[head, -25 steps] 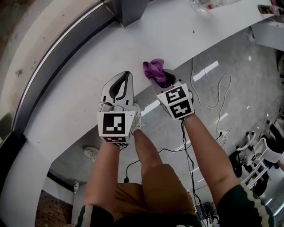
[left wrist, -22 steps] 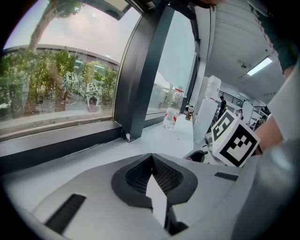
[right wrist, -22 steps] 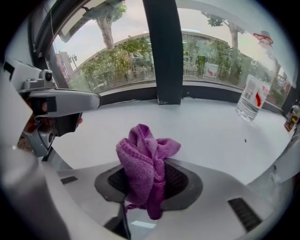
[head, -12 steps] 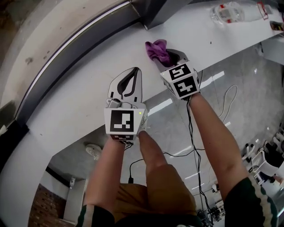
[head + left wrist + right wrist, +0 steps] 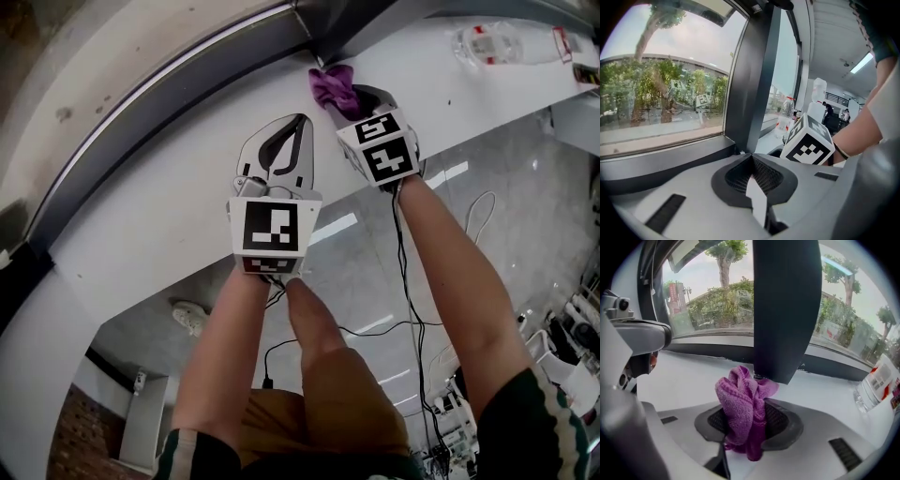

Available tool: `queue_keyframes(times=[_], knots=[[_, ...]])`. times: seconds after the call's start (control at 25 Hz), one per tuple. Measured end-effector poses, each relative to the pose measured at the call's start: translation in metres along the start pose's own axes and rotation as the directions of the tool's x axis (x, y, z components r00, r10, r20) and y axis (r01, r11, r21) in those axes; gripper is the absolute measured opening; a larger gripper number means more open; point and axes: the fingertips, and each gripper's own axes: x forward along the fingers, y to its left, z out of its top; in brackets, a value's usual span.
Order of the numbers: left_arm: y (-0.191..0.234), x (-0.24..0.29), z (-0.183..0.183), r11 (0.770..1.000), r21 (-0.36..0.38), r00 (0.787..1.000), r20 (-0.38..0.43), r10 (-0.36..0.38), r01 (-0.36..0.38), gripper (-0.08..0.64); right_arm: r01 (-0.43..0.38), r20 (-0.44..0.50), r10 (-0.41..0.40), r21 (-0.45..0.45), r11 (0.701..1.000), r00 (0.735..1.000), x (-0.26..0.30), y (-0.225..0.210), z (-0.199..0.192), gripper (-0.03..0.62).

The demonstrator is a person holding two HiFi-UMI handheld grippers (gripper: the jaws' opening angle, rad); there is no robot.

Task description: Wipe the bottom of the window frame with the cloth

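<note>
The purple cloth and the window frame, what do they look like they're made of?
Cloth: soft terry or microfibre by the look, with a looped, ribbed pile and limp folds. Window frame: probably painted or coated metal, dark grey, matte, flat and sharp-edged; plastic can't be ruled out.

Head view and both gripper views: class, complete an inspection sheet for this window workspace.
Surface: white sill, glossy.
Job's things: purple cloth, close to the dark window frame, at its upright's foot.
Clutter: plastic bottle on the sill, to the right.
Grippers: left tongs shut, empty; right tongs shut on the purple cloth.
Cables: black cable trailing down from the right tongs.
Surroundings: glossy floor below; trees outside.
</note>
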Motion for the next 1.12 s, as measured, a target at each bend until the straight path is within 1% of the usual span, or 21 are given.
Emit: queue_keyframes(times=[0.08,0.2,0.32,0.4,0.44,0.52,0.6,0.72,0.84,1.0,1.12], knots=[[0.003,0.003,0.005,1.000,-0.005,1.000,0.002,-0.001,0.001,0.006,0.007,-0.003,-0.007,0.030,1.000,1.000,0.004,-0.005,0.004,0.169],[0.012,0.003,0.013,1.000,0.014,1.000,0.005,-0.002,0.002,0.006,0.008,-0.008,-0.007,0.079,0.997,1.000,0.008,-0.011,0.009,0.169],[0.029,-0.010,0.016,1.000,0.013,1.000,0.010,0.018,-0.018,0.006,0.043,-0.026,-0.041,0.091,0.995,0.999,0.010,-0.009,0.009,0.167],[0.040,-0.022,0.013,0.999,-0.002,0.999,0.013,0.036,-0.036,0.006,0.076,-0.037,-0.073,0.078,0.994,0.997,0.010,-0.003,0.009,0.167],[0.046,-0.028,0.011,0.999,-0.010,0.999,0.009,0.043,-0.043,0.006,0.076,-0.036,-0.074,0.058,0.995,0.997,0.012,0.003,0.012,0.167],[0.057,-0.040,0.008,0.998,-0.036,0.998,0.000,0.057,-0.057,0.006,0.045,-0.025,-0.045,0.010,0.999,0.999,0.017,0.022,0.022,0.167],[0.069,-0.053,0.000,0.996,-0.040,0.997,0.001,0.075,-0.075,0.006,0.025,-0.018,-0.026,-0.018,1.000,1.000,0.026,0.041,0.034,0.167],[0.088,-0.074,-0.010,0.994,-0.040,0.994,0.001,0.105,-0.105,0.006,0.053,-0.032,-0.053,-0.006,0.999,0.998,0.038,0.049,0.048,0.167],[0.104,-0.092,-0.013,0.989,-0.076,0.991,0.019,0.130,-0.128,0.006,0.082,-0.046,-0.082,-0.004,0.997,0.996,0.043,0.041,0.057,0.167],[0.128,-0.116,-0.019,0.983,-0.079,0.986,0.013,0.168,-0.166,0.006,0.103,-0.051,-0.103,-0.005,0.995,0.993,0.045,0.047,0.058,0.167],[0.140,-0.130,-0.021,0.975,-0.106,0.980,0.025,0.199,-0.195,0.006,0.118,-0.055,-0.117,0.001,0.993,0.992,0.045,0.050,0.058,0.167]])
